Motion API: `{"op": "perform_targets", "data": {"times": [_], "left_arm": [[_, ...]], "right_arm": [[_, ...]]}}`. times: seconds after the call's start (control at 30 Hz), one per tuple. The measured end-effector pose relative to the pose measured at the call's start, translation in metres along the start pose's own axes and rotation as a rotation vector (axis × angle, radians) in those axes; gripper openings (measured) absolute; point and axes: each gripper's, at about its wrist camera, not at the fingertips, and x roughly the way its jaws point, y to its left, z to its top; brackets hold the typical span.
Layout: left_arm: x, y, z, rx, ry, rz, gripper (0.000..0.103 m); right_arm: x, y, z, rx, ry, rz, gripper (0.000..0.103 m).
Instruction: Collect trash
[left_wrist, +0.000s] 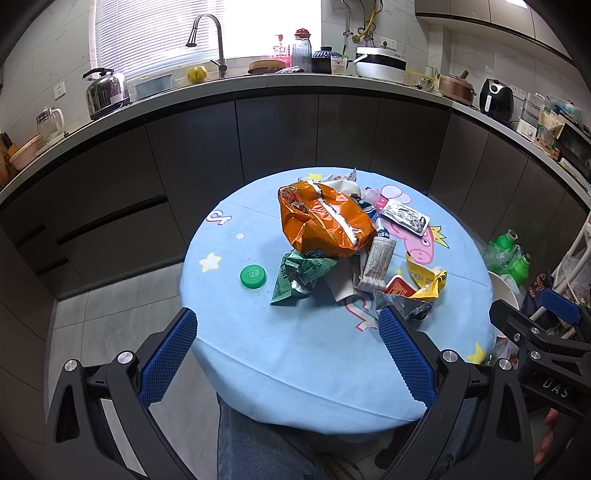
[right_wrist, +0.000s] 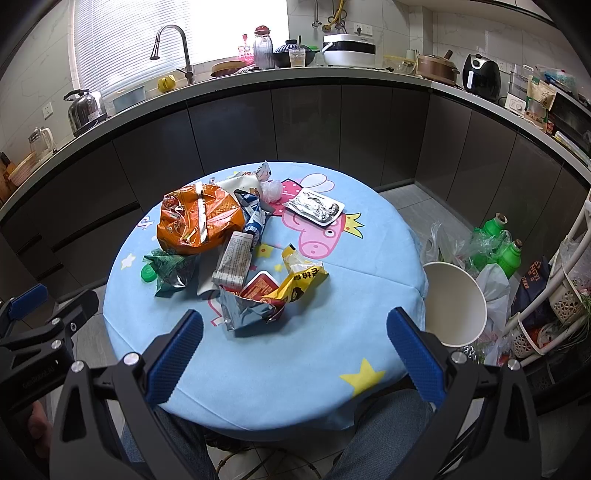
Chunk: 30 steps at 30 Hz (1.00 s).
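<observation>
A pile of trash lies on a round table with a light blue cartoon cloth (left_wrist: 295, 350) (right_wrist: 280, 369). It holds a big orange snack bag (left_wrist: 325, 218) (right_wrist: 199, 218), a crumpled green wrapper (left_wrist: 299, 275) (right_wrist: 171, 267), a green bottle cap (left_wrist: 252, 276) (right_wrist: 147, 274), a white printed packet (left_wrist: 378, 264) (right_wrist: 234, 262), a yellow wrapper (left_wrist: 428, 282) (right_wrist: 299, 277) and a foil tray (left_wrist: 406, 218) (right_wrist: 316, 206). My left gripper (left_wrist: 288, 325) hangs open above the table's near edge. My right gripper (right_wrist: 295, 328) is open too, just short of a silver foil wrapper (right_wrist: 251, 310).
A white paper bucket (right_wrist: 454, 302) stands right of the table, with green bottles (right_wrist: 506, 251) and plastic bags behind it. A white wire rack (right_wrist: 565, 280) is at the far right. Dark cabinets and a cluttered counter (left_wrist: 295, 83) curve behind. A person's jeans-clad legs (left_wrist: 258, 443) are under the table.
</observation>
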Motion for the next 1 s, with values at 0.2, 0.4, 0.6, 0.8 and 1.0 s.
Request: {"op": "perform_targets", "data": {"times": [0.2, 0.4, 0.6, 0.8, 1.0], "left_arm": [[-0.0004, -0.0002, 0.0004, -0.001, 0.002, -0.001, 0.094], [-0.0002, -0.0004, 0.0002, 0.000, 0.002, -0.001, 0.094], [-0.0004, -0.0003, 0.0002, 0.000, 0.003, -0.001, 0.094], [-0.0002, -0.0010, 0.0006, -0.002, 0.011, -0.002, 0.094], [0.0072, 0.0002, 0.0033, -0.006, 0.028, -0.007, 0.094]], "right_arm": [[-0.0001, -0.0002, 0.0000, -0.001, 0.001, 0.000, 0.100], [0.0003, -0.0002, 0.0000, 0.000, 0.002, 0.000, 0.100], [0.0010, 0.0001, 0.0002, 0.000, 0.004, -0.001, 0.100], [0.0022, 0.0009, -0.0013, 0.000, 0.010, 0.000, 0.100], [0.0080, -0.0002, -0.0017, 0.006, 0.022, 0.005, 0.100]]}}
